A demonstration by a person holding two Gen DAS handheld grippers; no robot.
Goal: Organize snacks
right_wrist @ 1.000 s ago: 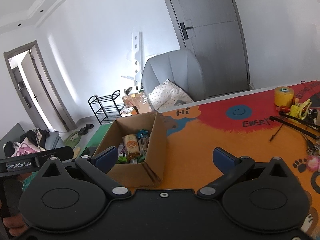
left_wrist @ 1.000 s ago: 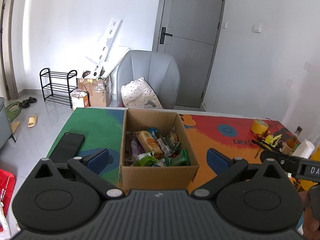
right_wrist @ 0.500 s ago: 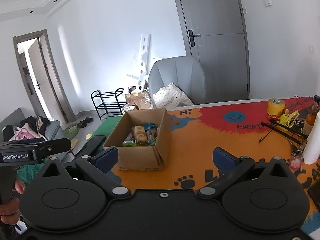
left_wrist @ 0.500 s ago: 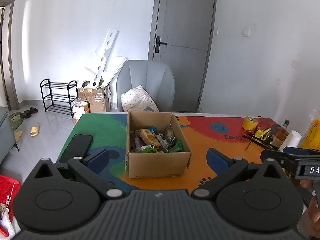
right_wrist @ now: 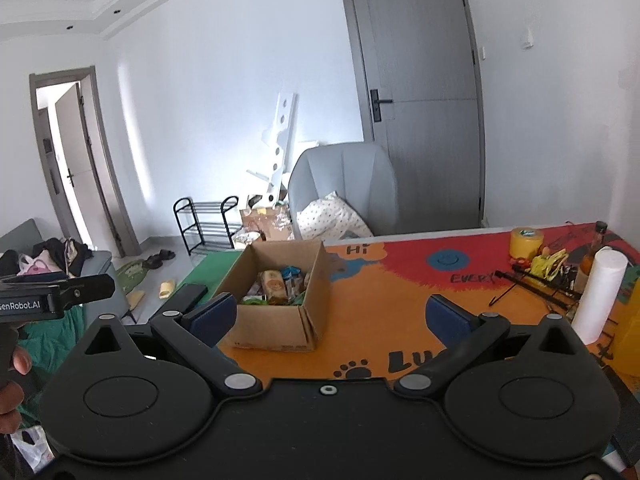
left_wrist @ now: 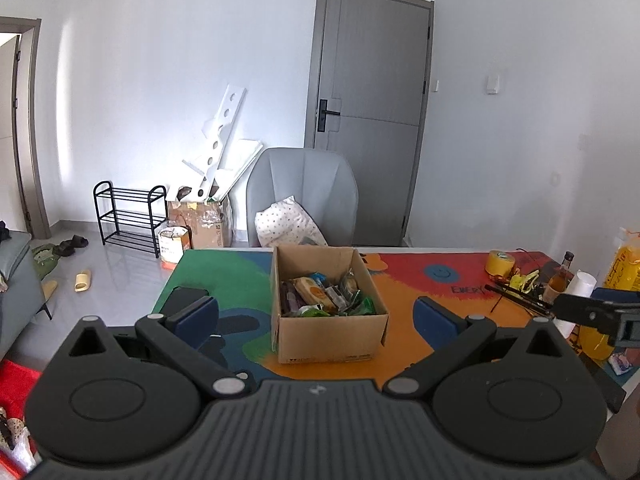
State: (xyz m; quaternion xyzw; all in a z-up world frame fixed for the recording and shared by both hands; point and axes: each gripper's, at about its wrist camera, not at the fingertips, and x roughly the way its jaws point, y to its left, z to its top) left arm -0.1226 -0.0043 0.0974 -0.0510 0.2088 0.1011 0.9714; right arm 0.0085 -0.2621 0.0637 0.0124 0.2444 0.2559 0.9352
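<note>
Two wrist fisheyes above the near table edge, facing the door, sharing the cardboard box (left_wrist: 328, 308) (right_wrist: 280, 300)

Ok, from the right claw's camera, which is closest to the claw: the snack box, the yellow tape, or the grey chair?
1. Snack box, just ahead, left of centre.
2. Yellow tape, far right on the mat.
3. Grey chair, behind the table.
</note>
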